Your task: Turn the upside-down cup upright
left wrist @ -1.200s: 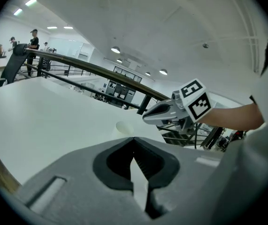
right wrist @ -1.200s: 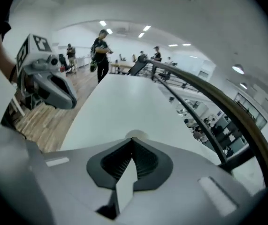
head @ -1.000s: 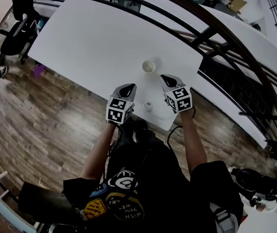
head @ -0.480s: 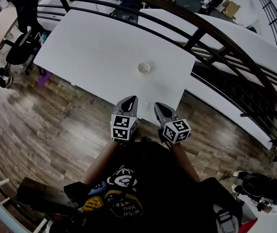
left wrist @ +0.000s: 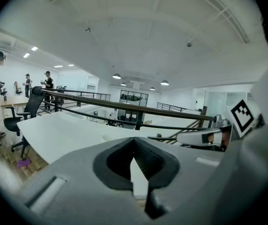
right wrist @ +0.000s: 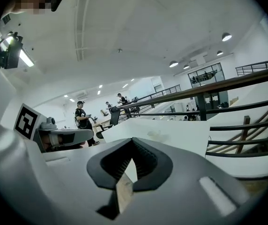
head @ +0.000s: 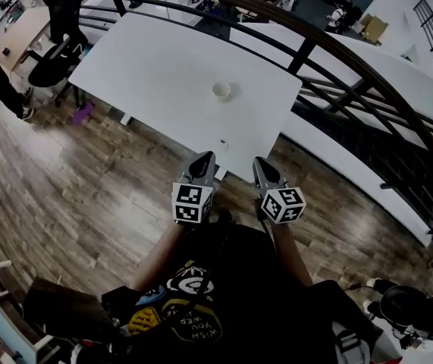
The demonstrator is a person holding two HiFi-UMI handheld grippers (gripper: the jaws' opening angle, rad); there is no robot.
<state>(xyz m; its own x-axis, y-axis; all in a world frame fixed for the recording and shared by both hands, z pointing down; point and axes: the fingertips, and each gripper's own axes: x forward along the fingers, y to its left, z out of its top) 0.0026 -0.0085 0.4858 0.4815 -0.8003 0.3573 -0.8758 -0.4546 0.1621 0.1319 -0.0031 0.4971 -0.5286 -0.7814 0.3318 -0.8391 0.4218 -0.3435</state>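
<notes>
Wood flooring surrounds the white counter [head: 163,59], where the small pale cup [head: 221,90] sits mouth-up, it seems, well apart from the left tool [head: 204,159] and right tool [head: 261,164], both clenched empty; probably light and crushable, it suits a gentle sidewall pinch.

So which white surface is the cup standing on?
The near white rectangular table, this side of the dark metal railing: the small pale cup stands mouth-up there.

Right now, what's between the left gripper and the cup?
Head view: only bare white table and a tiny speck near its edge, too small to identify.
</notes>
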